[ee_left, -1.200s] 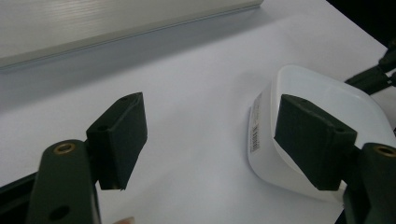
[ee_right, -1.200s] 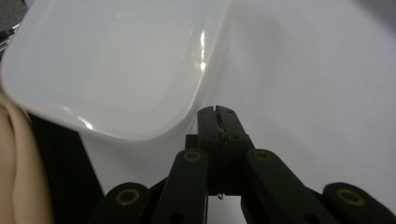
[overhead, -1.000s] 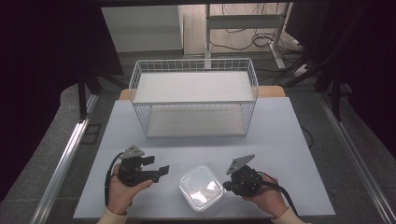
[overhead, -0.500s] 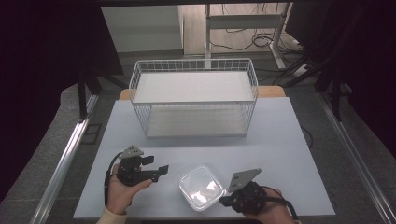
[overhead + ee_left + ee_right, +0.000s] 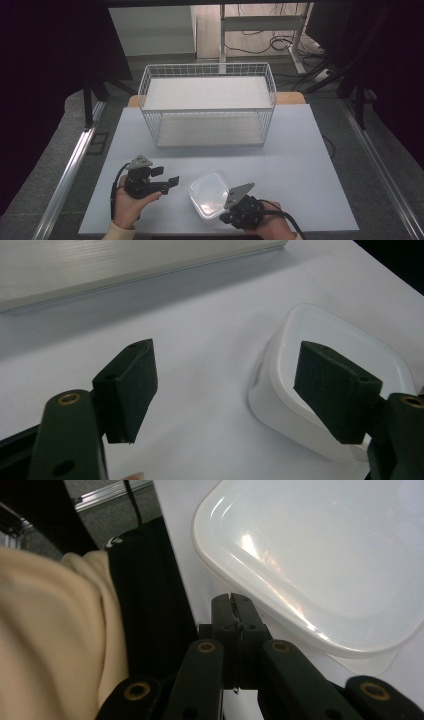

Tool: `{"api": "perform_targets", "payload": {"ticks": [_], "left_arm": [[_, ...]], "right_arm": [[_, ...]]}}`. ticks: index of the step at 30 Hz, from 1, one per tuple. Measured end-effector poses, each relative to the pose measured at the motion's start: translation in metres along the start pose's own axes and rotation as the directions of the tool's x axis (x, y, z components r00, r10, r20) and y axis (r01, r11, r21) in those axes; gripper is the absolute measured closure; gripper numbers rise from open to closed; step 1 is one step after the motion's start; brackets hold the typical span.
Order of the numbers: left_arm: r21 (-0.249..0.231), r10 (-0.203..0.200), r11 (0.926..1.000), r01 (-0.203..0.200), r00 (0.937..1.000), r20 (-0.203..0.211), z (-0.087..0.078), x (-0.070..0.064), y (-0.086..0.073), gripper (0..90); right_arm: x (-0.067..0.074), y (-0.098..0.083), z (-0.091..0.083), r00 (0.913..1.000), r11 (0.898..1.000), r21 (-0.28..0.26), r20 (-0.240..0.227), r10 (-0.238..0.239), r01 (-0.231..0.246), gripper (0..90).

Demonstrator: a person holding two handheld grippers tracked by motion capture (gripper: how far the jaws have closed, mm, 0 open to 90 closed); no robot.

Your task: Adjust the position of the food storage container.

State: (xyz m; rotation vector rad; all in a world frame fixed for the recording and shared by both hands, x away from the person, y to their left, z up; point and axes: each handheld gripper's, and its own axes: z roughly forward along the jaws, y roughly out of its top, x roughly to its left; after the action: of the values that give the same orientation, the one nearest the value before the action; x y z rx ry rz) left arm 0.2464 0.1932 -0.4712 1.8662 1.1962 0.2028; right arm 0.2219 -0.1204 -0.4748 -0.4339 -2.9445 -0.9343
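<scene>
**Closed tongs at container's near edge**

The lidded white container rests on the near centre of the surface. The right tongs, pressed together and empty, point at its near rim. The left tongs stand spread, just left of it. Judged step: approach before grasp. The next move likely calls for spreading the right tongs. The wire basket stands far off, well apart; nothing obstructs.

The right claw covers the near corner of the plastic container in the high view; the container's far side runs off the right gripper view's edge; the left claw's pad hides part of its lid.
</scene>
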Motion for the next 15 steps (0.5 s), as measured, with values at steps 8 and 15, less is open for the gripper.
{"api": "perform_targets", "payload": {"ticks": [8, 15], "left_arm": [[-0.003, -0.006, 1.0, 0.006, 1.0, -0.003, -0.002, 0.003, 0.0, 25.1], [-0.019, -0.025, 0.9995, 0.024, 0.9996, -0.012, -0.008, 0.01, 0.0, 25.1]], "right_arm": [[-0.008, 0.023, 0.019, 0.9998, 1.0, -0.029, 0.017, 0.003, -0.003, 89.7], [-0.021, 0.037, 0.029, 0.999, 0.997, -0.074, 0.036, 0.027, -0.024, 89.7]]}}
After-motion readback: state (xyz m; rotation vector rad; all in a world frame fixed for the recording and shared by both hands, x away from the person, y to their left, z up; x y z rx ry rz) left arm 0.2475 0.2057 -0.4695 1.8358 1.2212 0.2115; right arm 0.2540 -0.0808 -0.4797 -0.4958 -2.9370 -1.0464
